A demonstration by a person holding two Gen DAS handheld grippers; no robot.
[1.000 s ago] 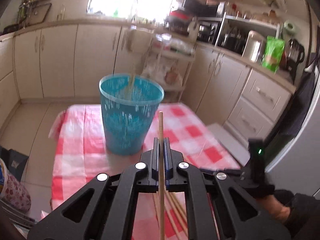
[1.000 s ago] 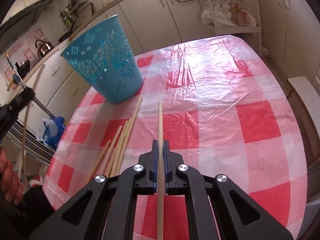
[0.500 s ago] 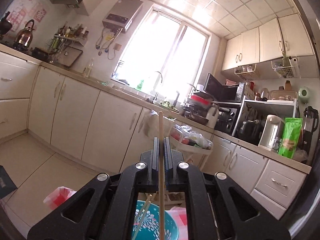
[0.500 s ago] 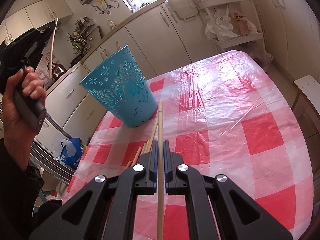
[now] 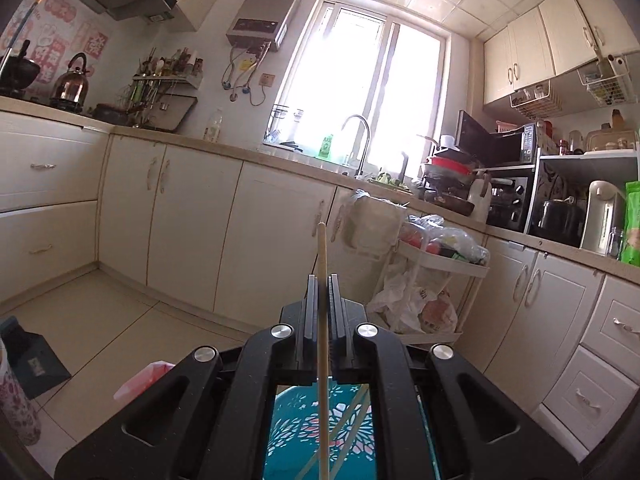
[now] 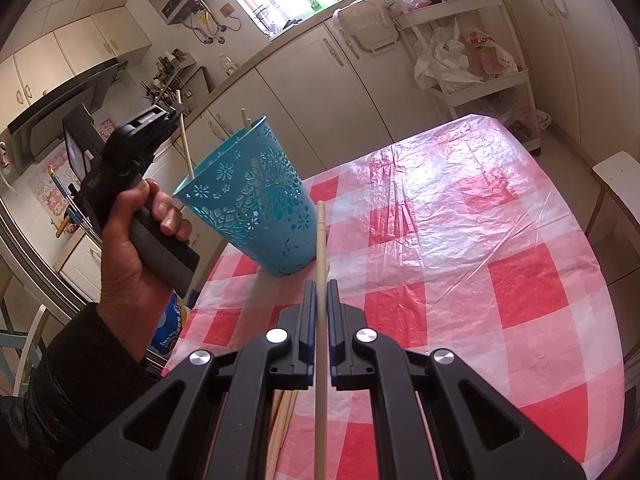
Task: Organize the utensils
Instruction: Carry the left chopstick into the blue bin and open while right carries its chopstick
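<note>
A teal perforated basket (image 6: 250,196) stands on the red-and-white checked tablecloth (image 6: 460,248); chopsticks stick out of its top. In the left wrist view the basket's inside (image 5: 320,432) lies right below my left gripper (image 5: 323,280), which is shut on a wooden chopstick (image 5: 322,300) held upright with its lower end over the basket. The right wrist view shows that gripper (image 6: 172,112) above the basket's left rim. My right gripper (image 6: 319,286) is shut on another chopstick (image 6: 320,264), above the table in front of the basket. Loose chopsticks (image 6: 285,408) lie under it.
Cream kitchen cabinets (image 5: 192,236) and a counter with a sink run behind the table. A white trolley with bags (image 6: 472,60) stands at the far end. A white chair (image 6: 620,184) is by the table's right edge.
My left gripper has risen from table height and tilted up, bringing its chopstick over the basket mouth. My right gripper has lifted its chopstick and come closer to the basket.
</note>
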